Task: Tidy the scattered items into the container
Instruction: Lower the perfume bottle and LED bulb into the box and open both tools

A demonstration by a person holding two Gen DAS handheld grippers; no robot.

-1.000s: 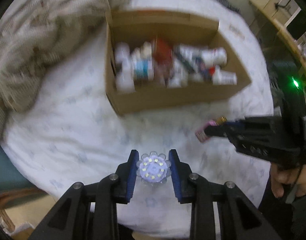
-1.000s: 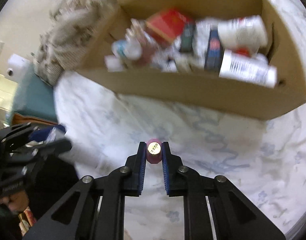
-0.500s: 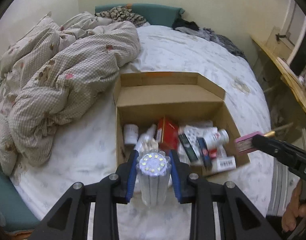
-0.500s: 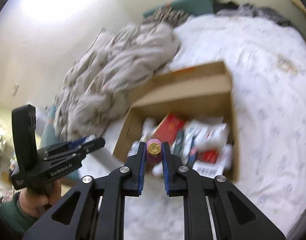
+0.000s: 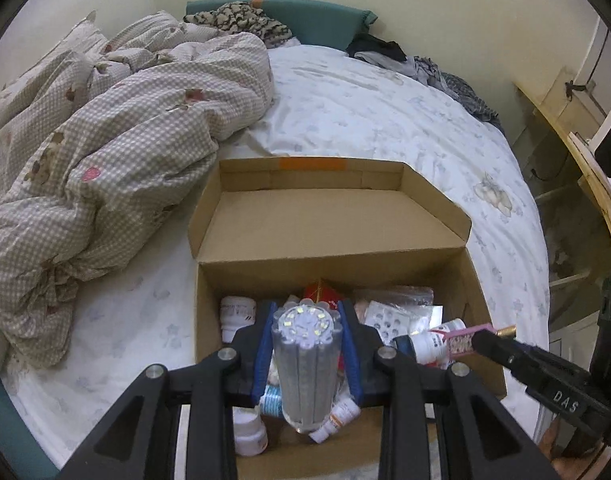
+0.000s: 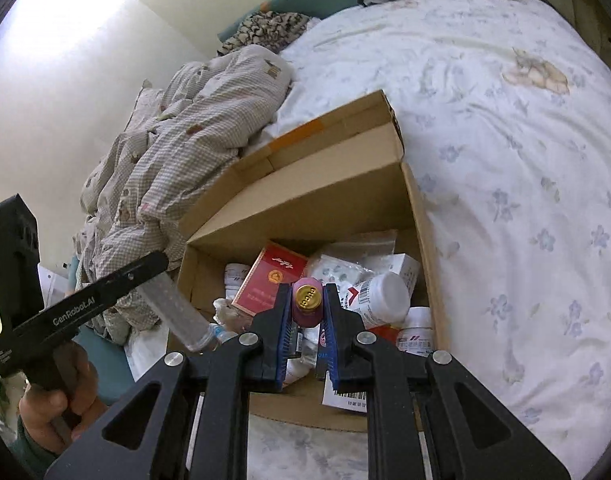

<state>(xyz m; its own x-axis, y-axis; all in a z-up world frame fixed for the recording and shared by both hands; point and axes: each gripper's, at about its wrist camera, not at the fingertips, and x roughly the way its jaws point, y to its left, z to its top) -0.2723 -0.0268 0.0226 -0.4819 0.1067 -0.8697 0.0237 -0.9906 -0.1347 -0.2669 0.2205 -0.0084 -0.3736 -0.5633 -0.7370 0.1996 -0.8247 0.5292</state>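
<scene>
An open cardboard box (image 5: pixel 333 224) sits on the bed, holding several bottles, packets and a red carton (image 6: pixel 271 280). My left gripper (image 5: pixel 307 322) is shut on a clear LED corn bulb (image 5: pixel 305 364) and holds it above the box's near left part. My right gripper (image 6: pixel 308 300) is shut on a pink bottle with a gold cap (image 6: pixel 307 306), held above the box's middle. The pink bottle also shows in the left wrist view (image 5: pixel 465 338), and the bulb in the right wrist view (image 6: pixel 177 312).
A rumpled checked duvet (image 5: pixel 97 128) lies left of the box. White flowered sheet (image 6: pixel 525 168) spreads right of and behind it. Clothes (image 5: pixel 385 50) lie by the teal headboard (image 5: pixel 317 20). A wooden shelf (image 5: pixel 577 152) stands at the right.
Both grippers have risen from the sheet and moved forward over the box, each still holding its item. The views tilted up from the bed surface to the room.
</scene>
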